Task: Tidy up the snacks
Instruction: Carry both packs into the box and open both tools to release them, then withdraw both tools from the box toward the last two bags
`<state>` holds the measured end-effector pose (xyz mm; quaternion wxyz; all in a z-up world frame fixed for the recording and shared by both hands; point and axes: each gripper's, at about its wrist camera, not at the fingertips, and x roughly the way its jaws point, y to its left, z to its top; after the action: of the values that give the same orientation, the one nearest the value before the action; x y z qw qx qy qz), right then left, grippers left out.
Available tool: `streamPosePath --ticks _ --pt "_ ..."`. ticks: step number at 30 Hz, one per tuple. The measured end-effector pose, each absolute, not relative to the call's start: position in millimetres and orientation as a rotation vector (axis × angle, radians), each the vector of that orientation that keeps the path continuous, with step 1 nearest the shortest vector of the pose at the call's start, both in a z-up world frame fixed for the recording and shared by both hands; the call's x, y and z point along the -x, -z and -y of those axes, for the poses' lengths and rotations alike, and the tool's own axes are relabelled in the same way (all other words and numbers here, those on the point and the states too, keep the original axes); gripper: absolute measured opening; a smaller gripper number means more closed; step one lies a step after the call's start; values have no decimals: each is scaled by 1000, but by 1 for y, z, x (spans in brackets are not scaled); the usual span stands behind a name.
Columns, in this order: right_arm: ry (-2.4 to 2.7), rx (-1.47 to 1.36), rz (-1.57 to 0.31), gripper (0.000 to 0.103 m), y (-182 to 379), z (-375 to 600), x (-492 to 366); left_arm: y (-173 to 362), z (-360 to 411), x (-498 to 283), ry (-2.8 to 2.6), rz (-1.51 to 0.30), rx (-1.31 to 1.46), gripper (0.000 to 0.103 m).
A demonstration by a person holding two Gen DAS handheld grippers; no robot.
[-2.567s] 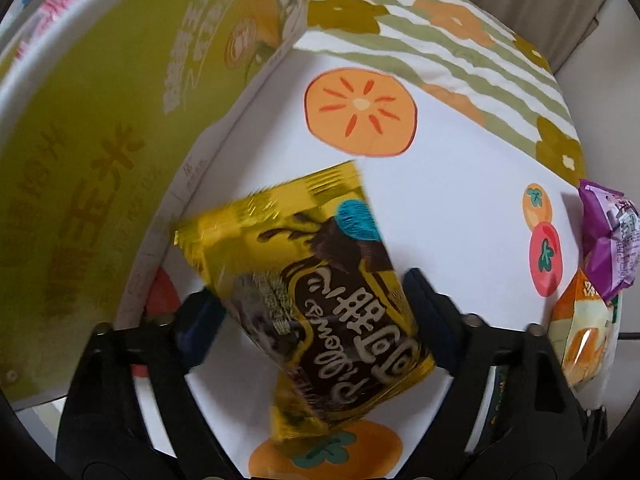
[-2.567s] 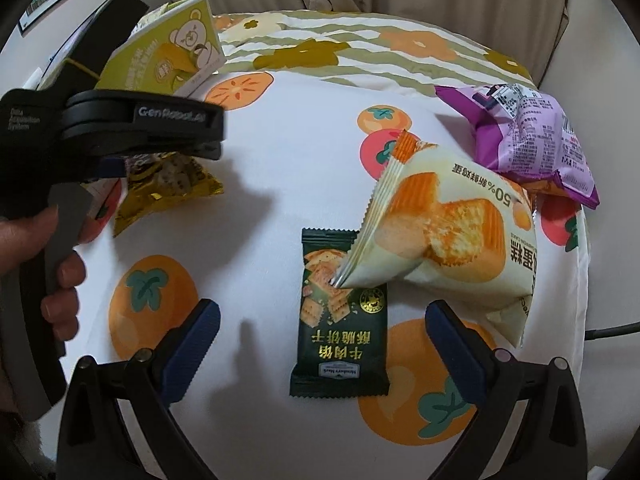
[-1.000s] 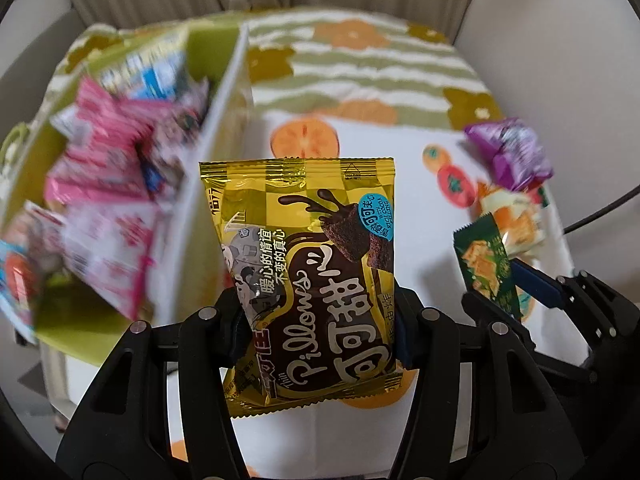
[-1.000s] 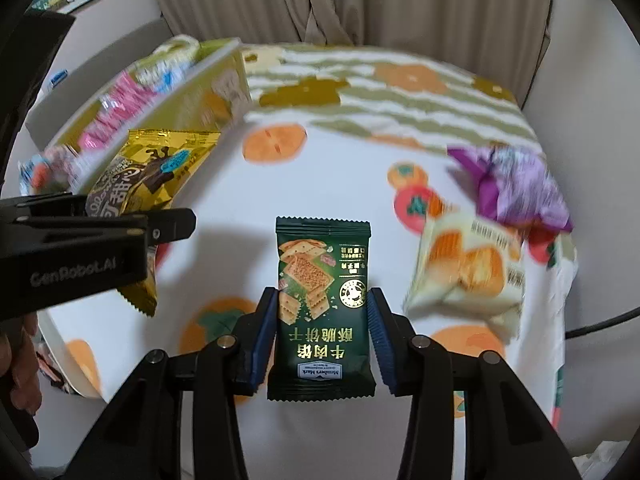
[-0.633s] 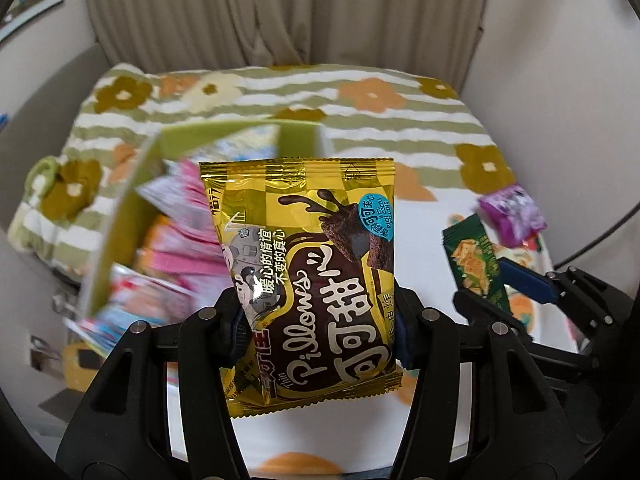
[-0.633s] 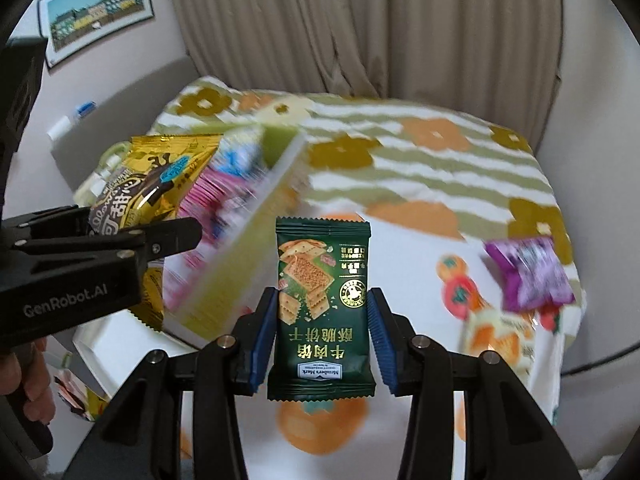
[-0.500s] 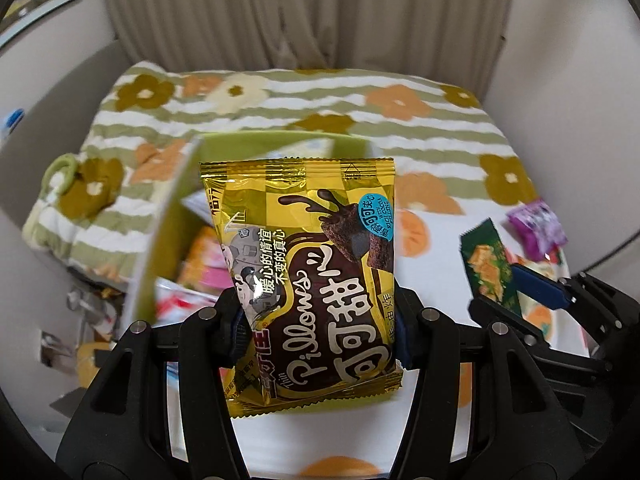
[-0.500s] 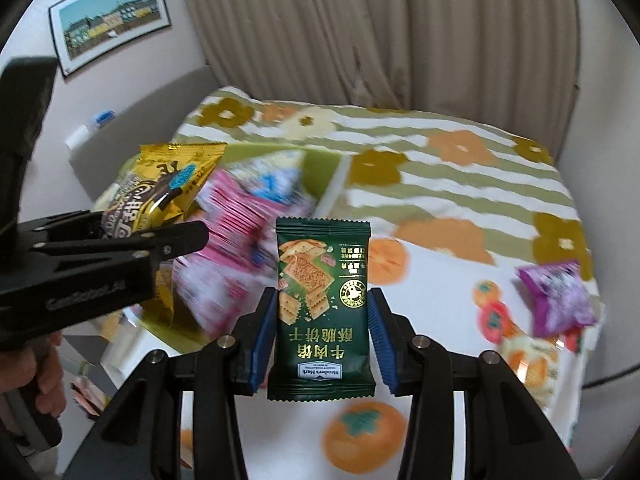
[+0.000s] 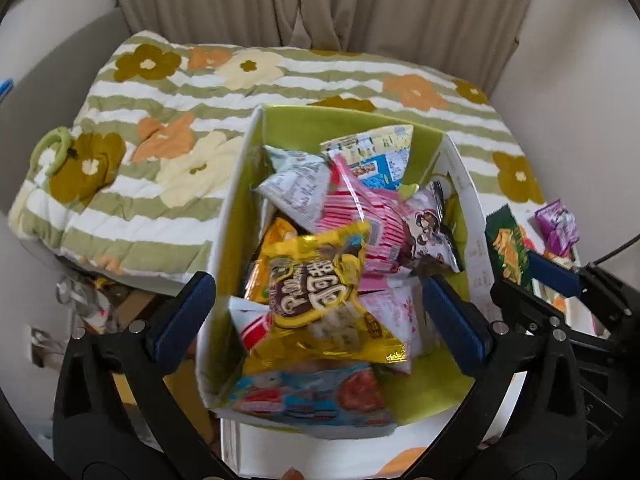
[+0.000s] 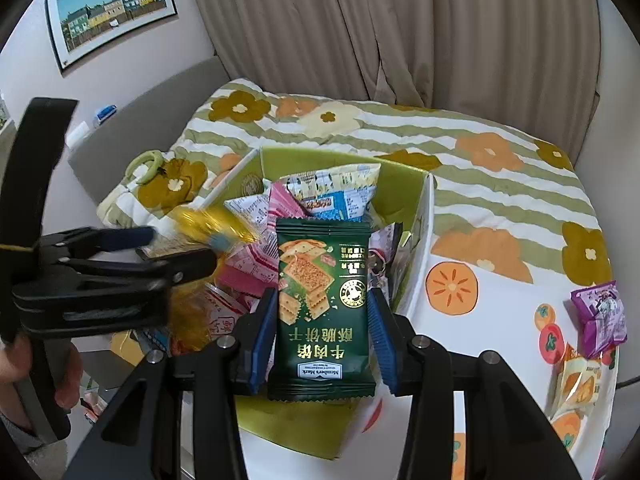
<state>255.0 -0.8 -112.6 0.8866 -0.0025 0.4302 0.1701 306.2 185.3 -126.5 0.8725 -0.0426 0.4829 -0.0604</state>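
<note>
Gold foil marks the chocolate pillow packet point(image 9: 320, 288), which lies loose on top of the heap of snacks inside the lime-green box point(image 9: 424, 384). The left gripper point(image 9: 316, 316) hangs above it with its blue pads spread wide, released, one pad outside the box's left wall and the other over the right part of the heap. Just right of the box, the right gripper point(image 10: 320, 316) is clenched on a dark green cracker packet point(image 10: 322, 312), held upright over the box's near right portion. Open room lies along the near wall of the box, where bare green floor shows. On the white cloth point(image 10: 496, 344) printed with orange fruit, a purple packet point(image 10: 600, 318) and an orange-and-white bag point(image 10: 578, 380) sit near the right edge. Beyond lie a green-striped floral quilt point(image 9: 168, 120) and beige curtains point(image 10: 400, 28).
</note>
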Motion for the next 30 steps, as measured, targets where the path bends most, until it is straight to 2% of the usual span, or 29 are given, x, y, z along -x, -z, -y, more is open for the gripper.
streamPosePath --ticks 15,17,18,19,21,30 --pt "-323 -22 -965 41 126 -10 -263 139 -200 -285 127 -1008 76 102" --pt "-326 -35 -977 46 132 -11 -269 141 -202 -282 117 -1010 84 102" --pt "-321 -40 -975 56 135 -11 -271 142 -203 -280 113 -1011 88 102" --pt "-320 -43 -973 73 137 -10 -272 143 -205 -279 108 -1011 88 102" --pt "-318 -45 -959 94 139 -7 -271 145 -206 -277 95 -1013 77 102" --pt "-299 -29 -938 95 135 6 -259 144 -195 -266 87 -1021 70 102"
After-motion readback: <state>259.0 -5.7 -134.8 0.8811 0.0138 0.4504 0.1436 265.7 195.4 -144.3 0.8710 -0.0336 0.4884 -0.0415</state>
